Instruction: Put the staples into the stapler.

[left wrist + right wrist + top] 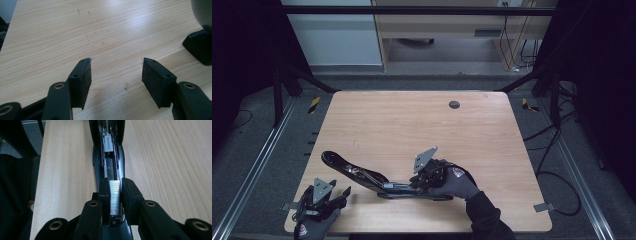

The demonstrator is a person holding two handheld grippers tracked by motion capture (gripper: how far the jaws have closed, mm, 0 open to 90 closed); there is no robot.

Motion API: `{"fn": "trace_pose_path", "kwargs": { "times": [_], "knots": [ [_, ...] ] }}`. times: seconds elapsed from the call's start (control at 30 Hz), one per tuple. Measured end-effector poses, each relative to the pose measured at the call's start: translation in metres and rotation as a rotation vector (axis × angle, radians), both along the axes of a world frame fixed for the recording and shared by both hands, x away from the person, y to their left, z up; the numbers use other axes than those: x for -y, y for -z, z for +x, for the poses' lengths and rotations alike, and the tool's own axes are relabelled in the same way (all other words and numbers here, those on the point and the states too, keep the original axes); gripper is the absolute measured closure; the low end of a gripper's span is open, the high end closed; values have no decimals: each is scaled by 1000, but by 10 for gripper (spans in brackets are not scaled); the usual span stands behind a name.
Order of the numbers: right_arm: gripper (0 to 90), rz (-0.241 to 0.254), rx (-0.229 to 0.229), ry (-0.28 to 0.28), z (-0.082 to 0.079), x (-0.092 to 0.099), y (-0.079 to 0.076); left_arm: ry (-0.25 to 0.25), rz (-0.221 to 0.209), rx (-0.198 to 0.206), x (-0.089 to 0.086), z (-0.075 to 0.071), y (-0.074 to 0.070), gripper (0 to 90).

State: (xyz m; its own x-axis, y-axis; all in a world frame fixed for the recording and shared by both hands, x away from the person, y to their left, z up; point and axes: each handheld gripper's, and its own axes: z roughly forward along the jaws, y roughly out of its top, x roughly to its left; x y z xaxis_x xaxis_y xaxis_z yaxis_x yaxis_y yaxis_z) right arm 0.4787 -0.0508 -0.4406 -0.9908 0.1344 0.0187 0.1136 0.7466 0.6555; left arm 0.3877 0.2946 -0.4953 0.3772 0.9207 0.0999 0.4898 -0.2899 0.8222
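A black stapler (362, 175) lies folded open across the near part of the wooden table (412, 125). Its magazine channel (109, 157) faces up. My right gripper (115, 185) is shut on a silver staple strip (115, 197), holding it in line over the near end of that channel. In the high view this gripper (406, 186) lies low along the stapler and points left, held by a gloved hand (459, 185). My left gripper (116, 72) stands open over bare wood near the table's front left corner (343, 192). One end of the stapler (200, 47) shows to its right.
A small dark round hole (454, 104) sits at the table's far side. Black frame bars (287, 80) stand at both far corners. Cables (557, 150) run over the floor on the right. The table's front edge lies right below both hands.
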Motion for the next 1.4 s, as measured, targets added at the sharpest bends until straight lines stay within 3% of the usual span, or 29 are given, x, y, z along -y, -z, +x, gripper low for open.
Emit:
{"fn": "trace_pose_path", "kwargs": {
  "times": [1.4],
  "knots": [
    [783, -3, -2, -42, 3, 1, 1, -1, 1, -1, 0, 0, 0, 401]
  ]
}}
